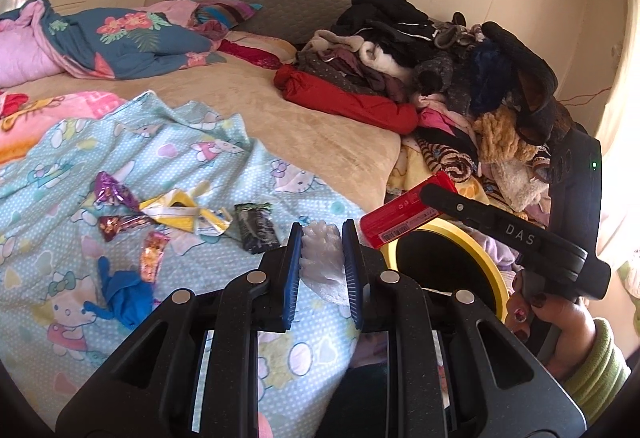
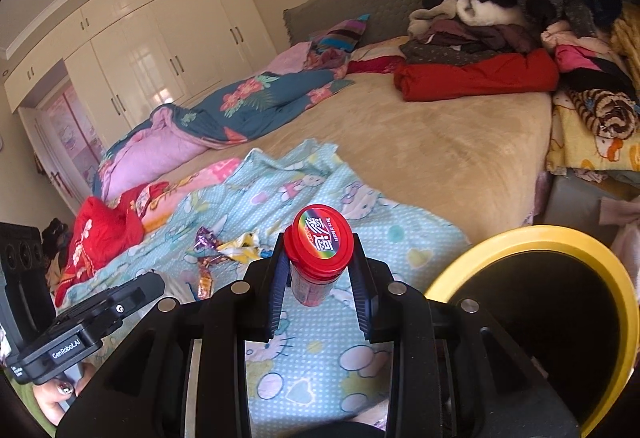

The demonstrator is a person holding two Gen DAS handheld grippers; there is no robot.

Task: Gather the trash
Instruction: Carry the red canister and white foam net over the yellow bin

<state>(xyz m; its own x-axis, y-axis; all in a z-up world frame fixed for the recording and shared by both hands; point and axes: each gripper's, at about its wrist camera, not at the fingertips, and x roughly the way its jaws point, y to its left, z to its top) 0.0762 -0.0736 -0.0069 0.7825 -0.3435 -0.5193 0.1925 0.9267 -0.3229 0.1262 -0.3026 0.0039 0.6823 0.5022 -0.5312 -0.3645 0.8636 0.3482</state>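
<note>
Big messy bed (image 1: 320, 126) with a cartoon-cat sheet (image 1: 192, 166). Yellow-rimmed bin (image 2: 600, 270) just off the sheet's edge. Right gripper (image 2: 319, 278) clamped on a red-capped bottle (image 2: 319, 246), right next to the bin rim. Left gripper (image 1: 322, 258) pinching a crumpled white tissue (image 1: 322, 254). About 5 wrappers (image 1: 168, 214) lying on the sheet, well away from the bin.

Left claw (image 1: 322, 238) and right claw (image 2: 319, 258) each clamp something, angled downward.
</note>
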